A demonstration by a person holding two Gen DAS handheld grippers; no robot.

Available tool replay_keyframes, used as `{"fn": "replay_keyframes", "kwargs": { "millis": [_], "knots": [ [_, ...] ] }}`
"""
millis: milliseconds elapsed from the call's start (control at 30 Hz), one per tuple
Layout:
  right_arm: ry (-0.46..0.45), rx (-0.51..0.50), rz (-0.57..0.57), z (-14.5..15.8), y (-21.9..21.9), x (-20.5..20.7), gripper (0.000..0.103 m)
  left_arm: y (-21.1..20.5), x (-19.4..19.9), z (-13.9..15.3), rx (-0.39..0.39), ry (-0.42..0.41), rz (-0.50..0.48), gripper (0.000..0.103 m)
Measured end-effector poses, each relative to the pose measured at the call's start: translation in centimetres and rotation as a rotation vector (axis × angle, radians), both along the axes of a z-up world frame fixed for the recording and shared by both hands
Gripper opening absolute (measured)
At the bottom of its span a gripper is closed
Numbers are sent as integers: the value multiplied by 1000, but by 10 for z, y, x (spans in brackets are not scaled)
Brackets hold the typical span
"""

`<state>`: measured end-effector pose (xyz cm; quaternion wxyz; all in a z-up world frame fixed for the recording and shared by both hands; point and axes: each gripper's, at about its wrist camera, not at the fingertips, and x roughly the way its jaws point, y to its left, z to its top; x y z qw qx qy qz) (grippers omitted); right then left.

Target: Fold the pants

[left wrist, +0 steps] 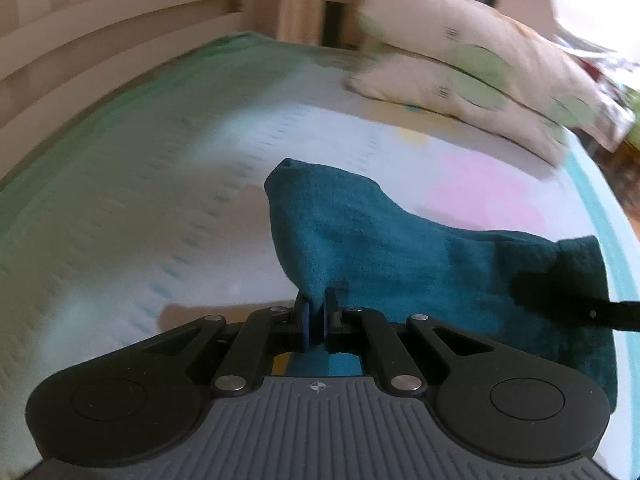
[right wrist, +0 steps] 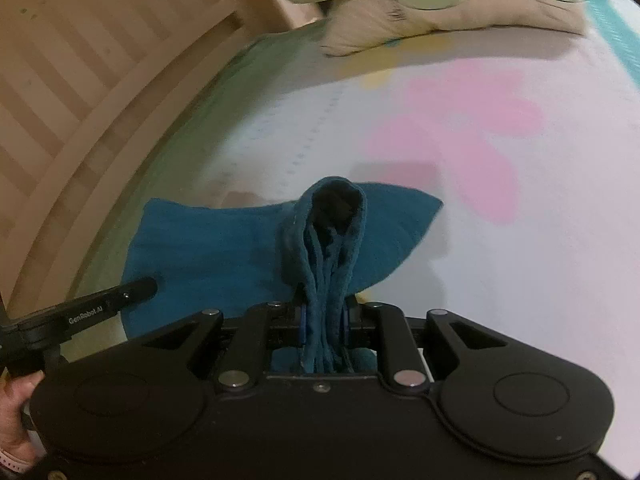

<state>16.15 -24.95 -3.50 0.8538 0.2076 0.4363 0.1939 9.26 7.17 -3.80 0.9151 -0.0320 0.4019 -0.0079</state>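
The teal pants point(left wrist: 380, 248) hang lifted above the bed, stretched between both grippers. My left gripper point(left wrist: 317, 300) is shut on a thin edge of the cloth, which rises to a peak in front of it. My right gripper point(right wrist: 324, 308) is shut on a thick bunch of several folded layers of the pants point(right wrist: 208, 248), and a looped hem stands up just past its fingers. In the left wrist view a finger point(left wrist: 600, 314) of the right gripper shows dark at the pants' right end. In the right wrist view a black finger point(right wrist: 100, 304) of the left gripper reaches the left end.
The bed sheet point(left wrist: 160, 184) is pale with a pink patch point(right wrist: 460, 132) and a green border. Two beige pillows point(left wrist: 480, 72) lie at the far end. A wooden slatted bed rail point(right wrist: 60, 92) runs along the left. A person's hand point(right wrist: 16, 404) holds the left gripper.
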Motion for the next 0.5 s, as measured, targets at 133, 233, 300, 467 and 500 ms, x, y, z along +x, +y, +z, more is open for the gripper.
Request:
{"fn": "replay_keyframes", "kwargs": {
  "millis": [133, 233, 300, 467, 500],
  "knots": [
    [9, -60, 10, -24, 27, 44, 32, 25, 35, -30, 1, 87, 51, 8],
    [84, -184, -30, -47, 38, 65, 50, 36, 44, -60, 36, 167, 127, 10],
    [95, -240, -44, -53, 38, 69, 51, 40, 45, -67, 72, 193, 165, 10],
    [-26, -280, -100, -32, 35, 51, 51, 41, 36, -42, 107, 108, 222, 10],
    [-59, -277, -105, -26, 34, 47, 51, 39, 31, -36, 107, 82, 222, 10]
  ]
}}
